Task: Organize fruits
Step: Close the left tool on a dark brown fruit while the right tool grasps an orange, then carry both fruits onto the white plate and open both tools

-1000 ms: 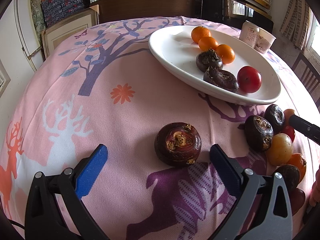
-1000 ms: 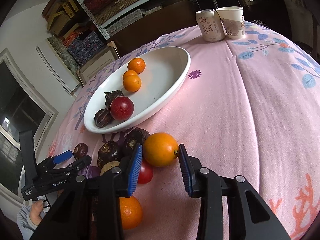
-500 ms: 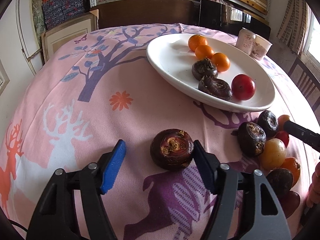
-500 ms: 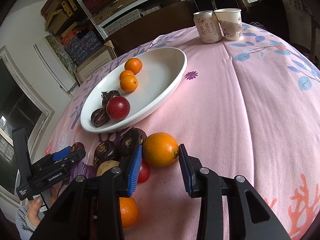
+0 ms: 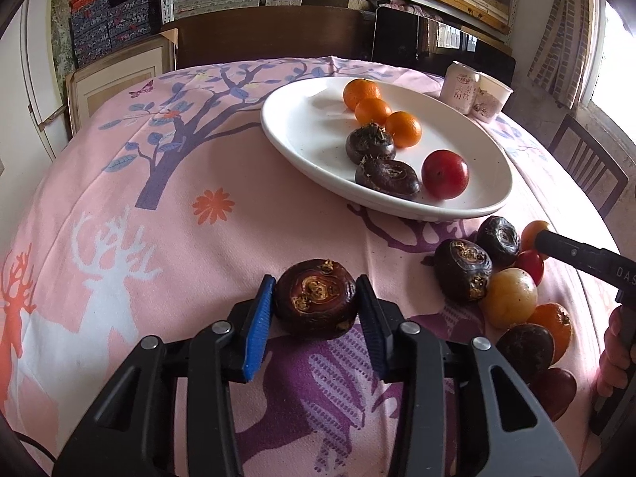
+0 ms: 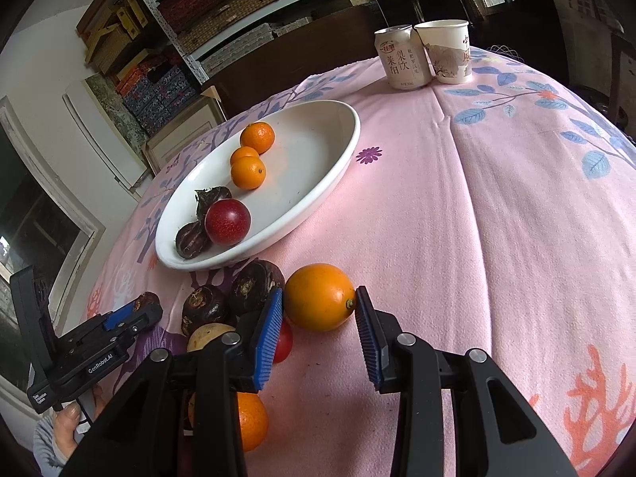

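My left gripper (image 5: 316, 320) is shut on a dark brown water chestnut (image 5: 316, 302) that rests on the pink tablecloth. My right gripper (image 6: 320, 332) is shut on an orange fruit (image 6: 319, 296) at the edge of a pile of loose fruit (image 6: 222, 310). The white oval plate (image 5: 302, 135) holds three small oranges (image 5: 375, 109), two water chestnuts (image 5: 369, 145) and a red fruit (image 5: 444, 174). The plate (image 6: 318, 171) lies just beyond the right gripper. The left gripper also shows in the right wrist view (image 6: 131, 312).
A drink can (image 6: 401, 57) and a paper cup (image 6: 447, 51) stand at the far side of the table. The fruit pile (image 5: 512, 286) lies right of the left gripper. A wooden chair (image 5: 588, 167) stands beyond the table's right edge.
My left gripper has moved forward and closed from wide open onto the water chestnut. The right gripper has stayed shut on the orange fruit.
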The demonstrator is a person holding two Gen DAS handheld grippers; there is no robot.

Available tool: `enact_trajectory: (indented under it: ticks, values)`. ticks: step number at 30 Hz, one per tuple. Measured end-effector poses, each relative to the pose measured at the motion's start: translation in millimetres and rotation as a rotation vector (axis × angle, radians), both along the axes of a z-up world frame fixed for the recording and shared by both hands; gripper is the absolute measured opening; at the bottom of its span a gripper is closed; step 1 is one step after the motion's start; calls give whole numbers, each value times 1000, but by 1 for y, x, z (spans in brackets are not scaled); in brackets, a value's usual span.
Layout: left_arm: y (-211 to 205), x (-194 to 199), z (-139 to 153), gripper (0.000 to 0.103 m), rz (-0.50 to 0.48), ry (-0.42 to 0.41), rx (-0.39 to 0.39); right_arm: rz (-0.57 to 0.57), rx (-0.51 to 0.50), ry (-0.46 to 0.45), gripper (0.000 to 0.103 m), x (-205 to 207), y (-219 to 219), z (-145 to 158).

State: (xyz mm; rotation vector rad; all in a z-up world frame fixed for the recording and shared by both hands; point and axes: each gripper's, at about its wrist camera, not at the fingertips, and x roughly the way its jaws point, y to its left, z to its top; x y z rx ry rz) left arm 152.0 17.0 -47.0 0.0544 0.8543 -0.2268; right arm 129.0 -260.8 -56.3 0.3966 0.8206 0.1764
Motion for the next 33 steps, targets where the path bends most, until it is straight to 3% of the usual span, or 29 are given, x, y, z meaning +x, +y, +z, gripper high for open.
enact_trajectory:
  ticks: [10, 17, 22, 24, 26, 31, 33]
  values:
    - [-7, -8, 30, 41, 0, -95, -14, -35, 67, -102, 37, -13, -16, 23]
    - [-14, 30, 60, 41, 19, -127, -70, -11, 91, -129, 37, 9, -8, 47]
    - [-24, 61, 62, 41, 27, -117, -111, 14, 70, -133, 37, 41, 11, 53]
    - [-27, 66, 55, 57, 33, -119, -109, 25, 79, -137, 39, 51, 15, 50]
    - [-29, 68, 47, 66, 27, -115, -93, 17, 51, -154, 42, 52, 15, 50]
    - [-19, 65, 43, 66, 34, -103, -115, -2, 66, -173, 45, 43, 4, 50]
    - [-14, 55, 44, 72, 42, -113, -112, -11, 57, -163, 47, 36, 1, 45]
